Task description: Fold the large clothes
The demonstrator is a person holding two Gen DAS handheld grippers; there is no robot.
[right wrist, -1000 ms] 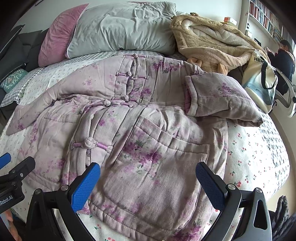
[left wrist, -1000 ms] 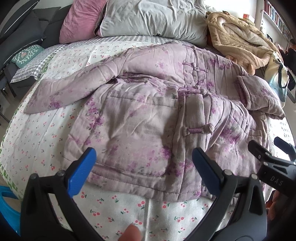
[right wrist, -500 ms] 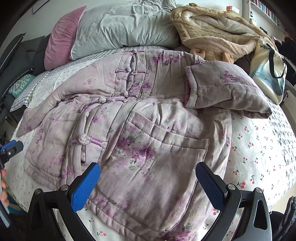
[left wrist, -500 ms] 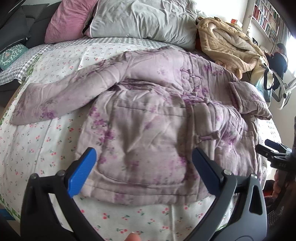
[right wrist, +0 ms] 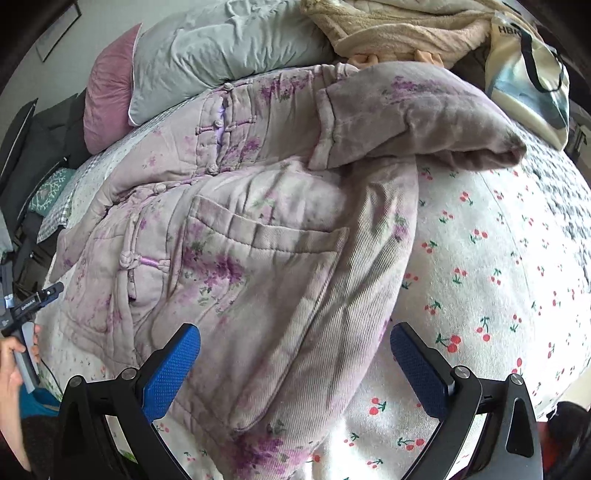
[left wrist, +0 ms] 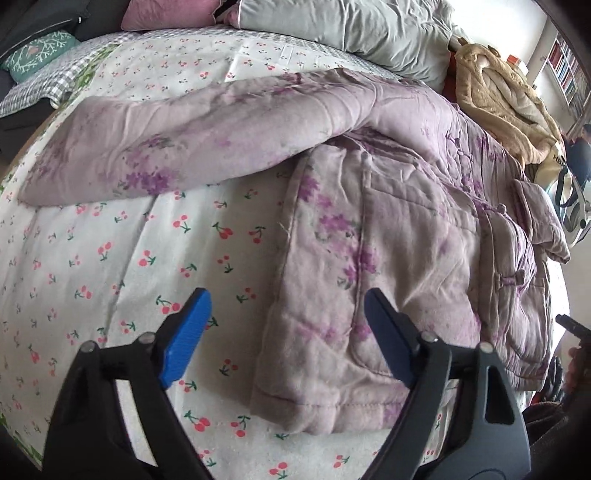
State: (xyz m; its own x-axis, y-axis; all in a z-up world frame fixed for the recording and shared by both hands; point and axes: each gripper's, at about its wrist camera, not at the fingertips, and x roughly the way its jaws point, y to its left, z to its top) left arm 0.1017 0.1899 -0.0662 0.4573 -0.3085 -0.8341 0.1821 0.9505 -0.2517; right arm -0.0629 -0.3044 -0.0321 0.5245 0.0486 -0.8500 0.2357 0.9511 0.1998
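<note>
1. Bedding: a white bedspread [left wrist: 92,258] printed with small red cherries covers the bed and carries every other item listed here.
2. Jacket: a padded lilac jacket [left wrist: 388,240] with a purple flower print lies front-up across the middle of the bedspread. One sleeve [left wrist: 184,147] stretches out flat over the cherry print; the other sleeve [right wrist: 406,110] is folded back over the jacket's chest.
3. Beyond the jacket's collar, at the head of the bed, lie a grey pillow [right wrist: 221,48] and a pink cushion [right wrist: 107,88]. A beige fleece blanket [right wrist: 388,26] is heaped beside the grey pillow, and a white tote bag [right wrist: 528,70] with black handles stands beside that blanket.
4. Past the jacket's outstretched sleeve, a teal cushion [left wrist: 40,51] rests on dark furniture off the bed edge. Bookshelves [left wrist: 565,70] line the wall beyond the fleece blanket.
5. Left gripper [left wrist: 284,332]: jaws closing, positioned at the jacket's hem corner; the pads straddle the corner without pressing on the fabric.
6. Right gripper [right wrist: 295,369]: jaws spread wide over the jacket's opposite hem edge, below the patch pocket [right wrist: 258,258]; nothing is clamped.
</note>
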